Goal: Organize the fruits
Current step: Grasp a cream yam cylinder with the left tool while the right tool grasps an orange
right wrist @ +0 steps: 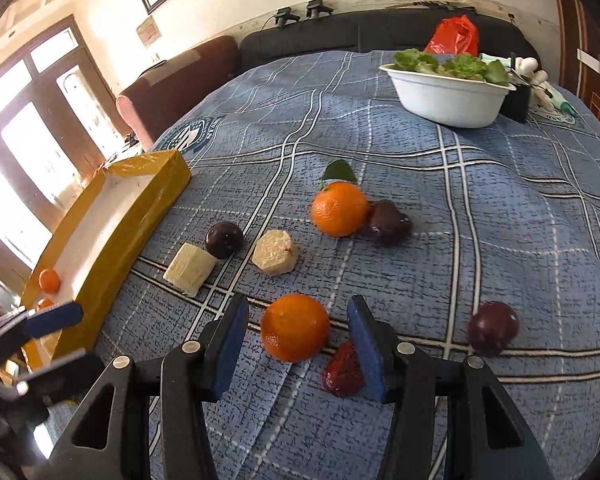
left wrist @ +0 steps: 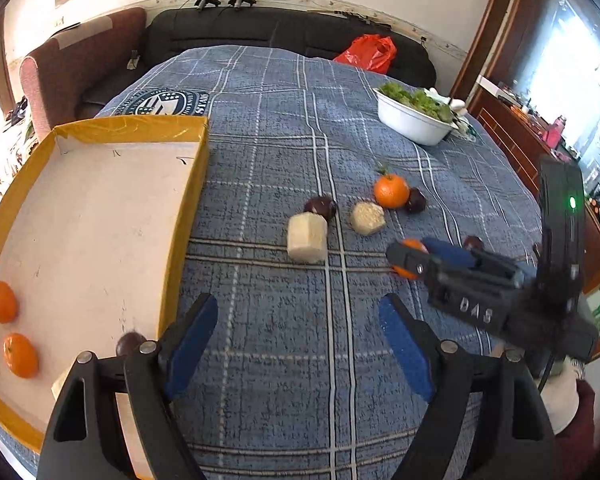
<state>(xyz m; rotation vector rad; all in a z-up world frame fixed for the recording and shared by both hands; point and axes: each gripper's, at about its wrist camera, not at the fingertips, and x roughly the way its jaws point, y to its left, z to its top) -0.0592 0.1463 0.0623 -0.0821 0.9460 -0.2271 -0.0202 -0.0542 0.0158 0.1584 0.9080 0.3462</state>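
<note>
My right gripper [right wrist: 296, 344] is open, its blue pads on either side of an orange [right wrist: 295, 328] on the blue plaid cloth; it also shows in the left wrist view [left wrist: 414, 256]. A red strawberry [right wrist: 343, 370] lies by its right pad. A second orange with a leaf [right wrist: 339, 209], several dark plums [right wrist: 388, 223] and two pale sugarcane chunks [right wrist: 275, 253] lie beyond. My left gripper [left wrist: 298, 336] is open and empty over the cloth, beside a yellow-rimmed box [left wrist: 186, 208] holding two oranges [left wrist: 1, 301] and a plum [left wrist: 130, 343].
A white bowl of lettuce [left wrist: 414, 118] stands at the far right of the table, with a red bag [left wrist: 368, 53] on the black sofa behind. A plum [right wrist: 493, 327] lies right of my right gripper. The box sits at the table's left edge.
</note>
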